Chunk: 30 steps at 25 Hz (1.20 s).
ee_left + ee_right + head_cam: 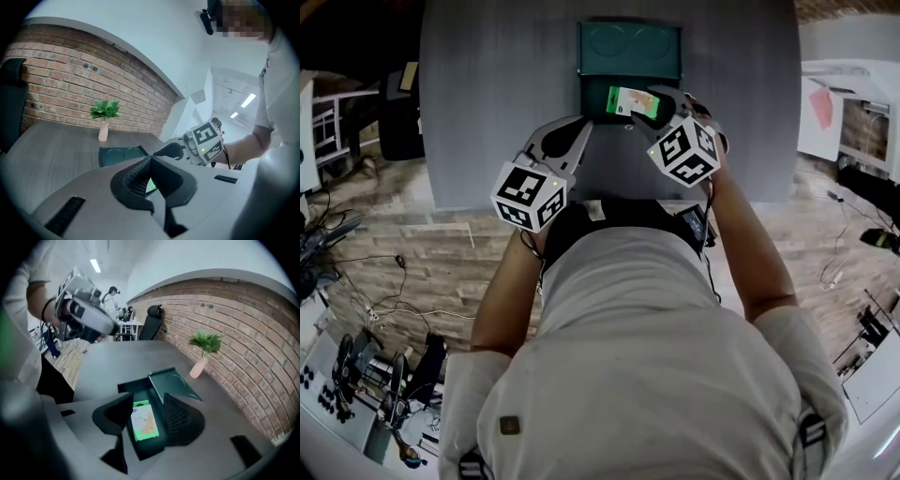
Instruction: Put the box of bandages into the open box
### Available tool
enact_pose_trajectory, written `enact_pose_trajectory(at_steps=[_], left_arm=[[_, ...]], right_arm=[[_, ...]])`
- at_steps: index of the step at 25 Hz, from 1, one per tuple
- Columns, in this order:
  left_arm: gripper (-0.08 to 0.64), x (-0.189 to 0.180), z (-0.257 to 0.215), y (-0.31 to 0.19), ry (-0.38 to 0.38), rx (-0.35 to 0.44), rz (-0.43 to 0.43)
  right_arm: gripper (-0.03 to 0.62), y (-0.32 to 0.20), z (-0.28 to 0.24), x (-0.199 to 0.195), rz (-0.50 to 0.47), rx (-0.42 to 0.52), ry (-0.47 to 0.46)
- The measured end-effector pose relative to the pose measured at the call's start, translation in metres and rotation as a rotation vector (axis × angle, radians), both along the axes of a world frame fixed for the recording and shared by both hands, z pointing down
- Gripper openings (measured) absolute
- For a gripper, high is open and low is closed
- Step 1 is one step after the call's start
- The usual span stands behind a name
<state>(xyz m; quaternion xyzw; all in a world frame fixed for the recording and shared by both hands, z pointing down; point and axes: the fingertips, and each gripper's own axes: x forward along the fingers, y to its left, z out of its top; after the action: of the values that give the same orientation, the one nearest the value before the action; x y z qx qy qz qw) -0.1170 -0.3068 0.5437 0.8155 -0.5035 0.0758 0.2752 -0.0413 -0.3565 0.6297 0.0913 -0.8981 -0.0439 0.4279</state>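
Saw a grey wood-grain table (487, 94) set against a red brick wall (70, 79). Found a small green plant (105, 110) upright in a pale vase (103, 132) at the far end, near that wall. Noted a black office chair (151, 326) beyond the table, and loose cables (398, 267) on the wooden floor (450, 253). Spotted a white desk (844, 103) off to the side.

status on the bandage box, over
Left gripper shut, empty. Right gripper open, above the open box. Box of bandages lying inside it. Nothing in the way.
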Motion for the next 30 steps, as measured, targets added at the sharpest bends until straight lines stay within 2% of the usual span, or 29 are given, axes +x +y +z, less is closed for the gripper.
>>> enact_pose_trajectory(at_steps=[9,16,20,27,30], left_arm=[[0.015,-0.008,-0.044,0.017,-0.016,0.092,0.053],[0.015,-0.011,-0.088,0.051,-0.045,0.178,0.112],[0.015,-0.016,-0.116,0.08,-0.047,0.238,0.13],[0.015,-0.027,-0.15,0.148,-0.035,0.316,0.166],[0.015,-0.034,-0.158,0.176,-0.038,0.335,0.181]], right_arm=[[0.12,0.019,-0.105,-0.002,0.163,0.078,-0.238],[0.041,0.057,-0.174,-0.001,0.257,0.171,-0.388],[0.025,0.089,-0.197,0.0,0.327,0.165,-0.474],[0.021,0.161,-0.228,0.0,0.379,0.147,-0.602],[0.021,0.191,-0.241,-0.002,0.394,0.167,-0.627]])
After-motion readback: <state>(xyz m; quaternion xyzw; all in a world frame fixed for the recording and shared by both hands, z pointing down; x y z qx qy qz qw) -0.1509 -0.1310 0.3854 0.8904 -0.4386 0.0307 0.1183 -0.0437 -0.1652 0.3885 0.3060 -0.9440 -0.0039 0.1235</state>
